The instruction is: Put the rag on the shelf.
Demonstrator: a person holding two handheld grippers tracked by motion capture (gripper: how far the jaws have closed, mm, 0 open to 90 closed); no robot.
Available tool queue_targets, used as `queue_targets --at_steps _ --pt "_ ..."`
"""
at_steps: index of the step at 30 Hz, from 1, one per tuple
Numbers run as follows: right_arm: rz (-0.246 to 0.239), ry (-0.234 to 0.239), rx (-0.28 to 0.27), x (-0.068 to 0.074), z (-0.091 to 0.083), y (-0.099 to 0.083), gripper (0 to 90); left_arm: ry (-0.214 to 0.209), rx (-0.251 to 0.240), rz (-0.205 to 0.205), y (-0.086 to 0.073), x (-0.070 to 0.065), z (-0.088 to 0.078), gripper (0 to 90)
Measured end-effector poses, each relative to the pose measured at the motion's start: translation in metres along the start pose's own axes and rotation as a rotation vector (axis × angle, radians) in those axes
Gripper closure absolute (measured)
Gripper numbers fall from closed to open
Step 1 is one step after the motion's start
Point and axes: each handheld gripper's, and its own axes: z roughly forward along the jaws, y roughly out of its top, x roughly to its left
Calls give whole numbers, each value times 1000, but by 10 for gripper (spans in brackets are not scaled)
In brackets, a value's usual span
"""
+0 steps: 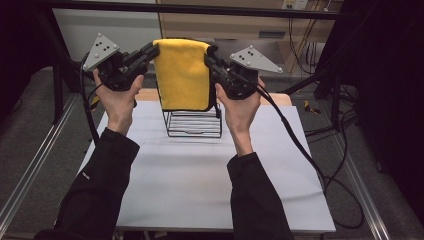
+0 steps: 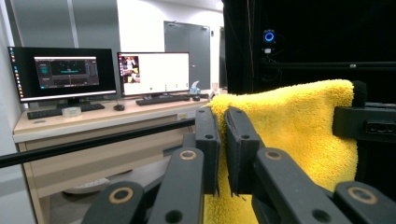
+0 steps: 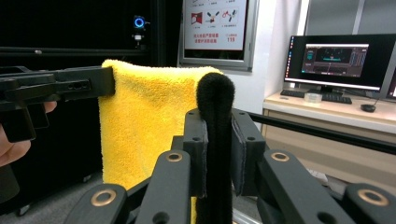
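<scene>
A yellow towel point(image 1: 182, 75) hangs spread between my two grippers, above the far middle of the white table point(image 1: 200, 180). My left gripper point(image 1: 152, 50) is shut on its top left corner. In the left gripper view the jaws point(image 2: 220, 116) pinch the yellow towel point(image 2: 289, 126) at its edge. My right gripper point(image 1: 210, 54) is shut on the top right corner. There a black fuzzy edge of the towel point(image 3: 140, 121) stands up between the jaws of the right gripper point(image 3: 217, 116). The towel's lower edge hangs in front of a black wire rack point(image 1: 194, 125).
The wire rack stands on the table at the far middle. A black frame bar point(image 1: 200, 9) crosses behind the towel. Cables point(image 1: 320, 165) trail off the table's right side. Desks with monitors point(image 2: 107, 70) lie beyond the frame.
</scene>
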Motion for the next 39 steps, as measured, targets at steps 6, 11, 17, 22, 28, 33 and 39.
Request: queue_targets --at_steps 6,11,17,22,28,33,39 --pt "-3 -3 -19 -4 5 11 788 11 -10 14 11 2 6 844" --pt "-7 -12 -29 -7 9 20 788 16 -17 17 20 5 13 844" --pt "-8 -21 -34 -12 12 27 788 26 -18 24 27 6 21 844" --pt "-14 -27 -46 -16 16 32 788 30 -35 16 29 8 26 844" --pt "-17 -32 -59 -20 20 38 789 23 -54 5 35 13 33 844" --pt "-26 -41 -64 -22 25 42 789 37 -56 35 40 15 37 844" --pt "-28 -47 -64 -24 32 46 789 46 -51 31 44 19 45 844"
